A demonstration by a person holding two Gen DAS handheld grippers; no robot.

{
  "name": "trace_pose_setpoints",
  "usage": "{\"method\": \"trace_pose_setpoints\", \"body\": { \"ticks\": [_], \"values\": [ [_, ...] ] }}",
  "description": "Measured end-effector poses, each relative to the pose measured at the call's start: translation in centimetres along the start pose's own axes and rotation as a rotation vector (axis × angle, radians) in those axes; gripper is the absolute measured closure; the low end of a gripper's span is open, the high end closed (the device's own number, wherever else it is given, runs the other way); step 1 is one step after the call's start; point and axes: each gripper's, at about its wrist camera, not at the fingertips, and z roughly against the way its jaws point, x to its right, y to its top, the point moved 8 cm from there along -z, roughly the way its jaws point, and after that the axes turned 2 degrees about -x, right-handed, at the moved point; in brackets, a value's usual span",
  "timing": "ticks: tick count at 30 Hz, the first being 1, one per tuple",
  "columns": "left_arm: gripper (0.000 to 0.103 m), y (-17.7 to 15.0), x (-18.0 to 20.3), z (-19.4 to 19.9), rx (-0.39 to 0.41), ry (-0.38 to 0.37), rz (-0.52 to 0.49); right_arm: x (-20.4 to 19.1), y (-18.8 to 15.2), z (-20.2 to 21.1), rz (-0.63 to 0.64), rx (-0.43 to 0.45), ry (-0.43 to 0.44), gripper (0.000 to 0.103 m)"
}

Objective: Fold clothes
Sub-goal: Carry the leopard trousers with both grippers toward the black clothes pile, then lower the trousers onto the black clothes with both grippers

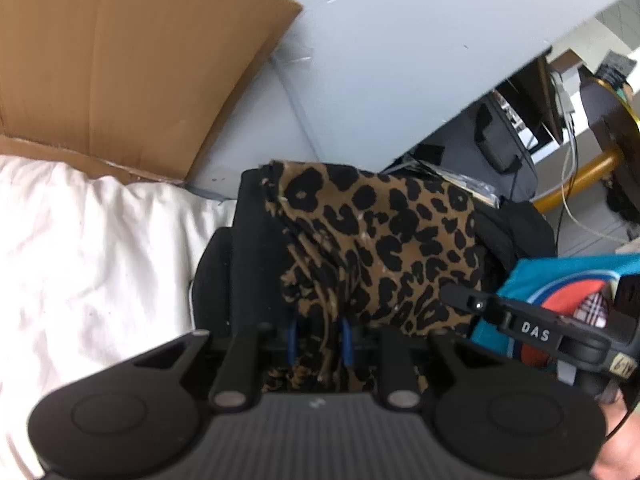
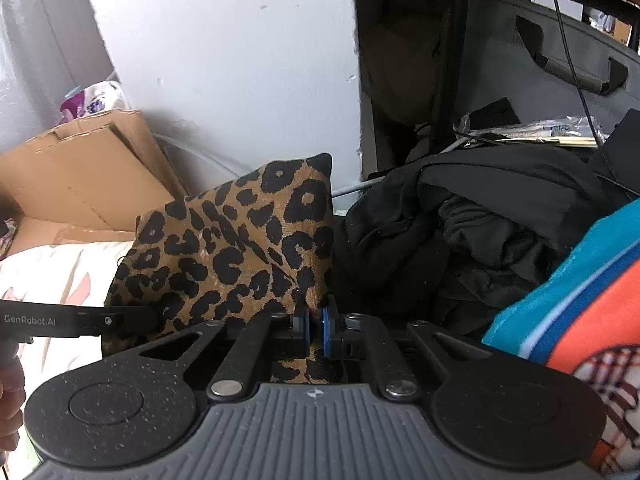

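garment: brown-and-black leopard-print fabric piece (image 1: 380, 240), hanging bunched right in front of the pile of black clothes (image 2: 460, 220)
left claw: left gripper (image 1: 320, 340) narrow, blue pads pinched on a gathered edge of the leopard fabric
right claw: right gripper (image 2: 315, 330) nearly closed, clamped on another bit of the same edge
landmark: white rumpled bedsheet (image 1: 80, 260) sits left of the black pile, flattened brown cardboard box (image 1: 120, 60) behind it
tip: my guess, pull both grips apart so the edge goes taut, then lay it flat on the sheet before folding
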Motion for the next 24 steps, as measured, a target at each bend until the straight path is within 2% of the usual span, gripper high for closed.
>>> {"method": "trace_pose_setpoints", "body": {
  "ticks": [6,10,14,17,19,24],
  "values": [
    [0.081,1.1,0.0,-1.2,0.000,0.015,0.002,0.6,0.9,-1.5,-0.009,-0.002,-0.028,0.099],
    [0.081,1.7,-0.6,-1.6,0.015,0.006,0.037,0.8,1.5,-2.7,-0.006,-0.004,-0.034,0.099],
    [0.080,1.9,-1.1,-2.4,0.021,0.039,0.033,0.8,1.6,-3.7,0.003,-0.001,-0.044,0.099],
    [0.071,1.8,-2.2,-2.9,0.014,0.129,0.047,1.2,1.4,-4.3,-0.007,0.008,-0.062,0.093],
    [0.060,1.5,-2.3,-2.6,0.012,0.190,0.003,1.6,1.2,-4.2,-0.019,0.022,-0.091,0.085],
    [0.054,1.4,-2.4,-0.8,0.014,0.207,-0.068,1.4,-0.3,-2.4,0.029,0.069,-0.077,0.084]
  ]
}}
